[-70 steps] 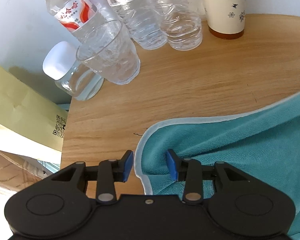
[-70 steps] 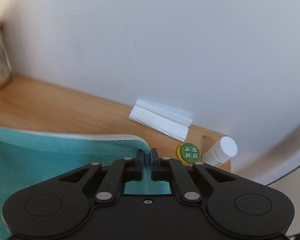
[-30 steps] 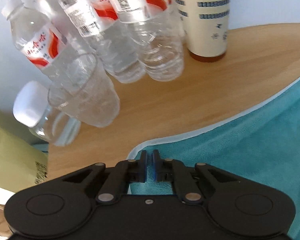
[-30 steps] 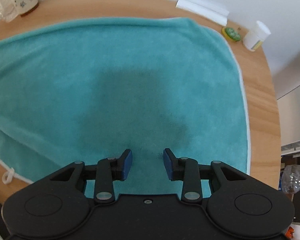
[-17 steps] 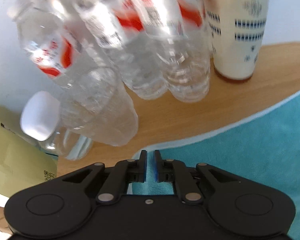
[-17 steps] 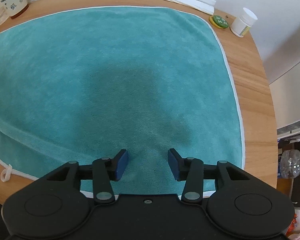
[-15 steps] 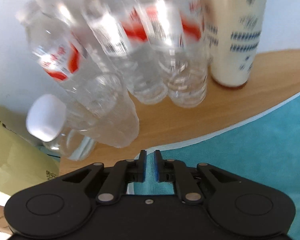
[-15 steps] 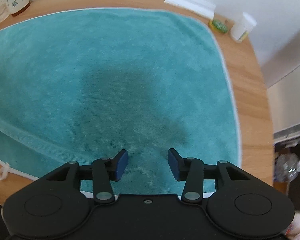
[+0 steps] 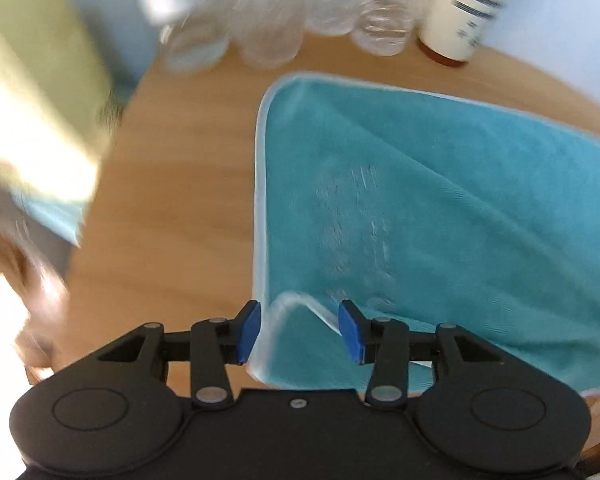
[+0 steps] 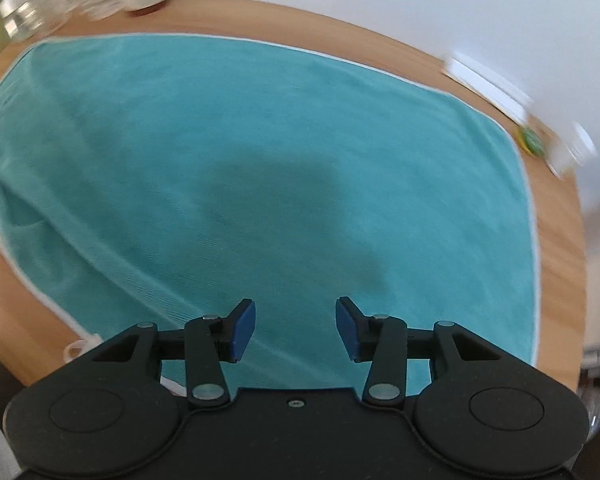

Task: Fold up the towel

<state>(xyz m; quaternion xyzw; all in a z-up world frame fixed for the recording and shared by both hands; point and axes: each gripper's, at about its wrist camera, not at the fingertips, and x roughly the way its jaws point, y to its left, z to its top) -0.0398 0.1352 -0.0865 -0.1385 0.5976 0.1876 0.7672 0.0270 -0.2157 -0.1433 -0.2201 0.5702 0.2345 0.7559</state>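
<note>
Looking down, your left tongs (image 9: 299, 332) are spread apart right over the near corner of the towel (image 9: 460, 208); your right tongs (image 10: 295, 329), also apart, hang above its middle on the surface (image 9: 172, 200).

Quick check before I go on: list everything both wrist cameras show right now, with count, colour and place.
towel: one, teal with a pale hem, spread over most of the table; a near corner curls up between the left jaws.
table: one, light wood, under everything.
clear bottles and cup: several, blurred, count unclear, far left edge of the table.
patterned cup: one, cream with dark bands, beside the bottles.
white folded paper: one, far right edge by the wall.
green cap: one, next to the paper.
small white bottle: one, blurred, beside the cap.
yellow-green sheet: one, left of the table.
left gripper: black, blue pads, jaws open.
right gripper: black, blue pads, jaws open above the towel.
</note>
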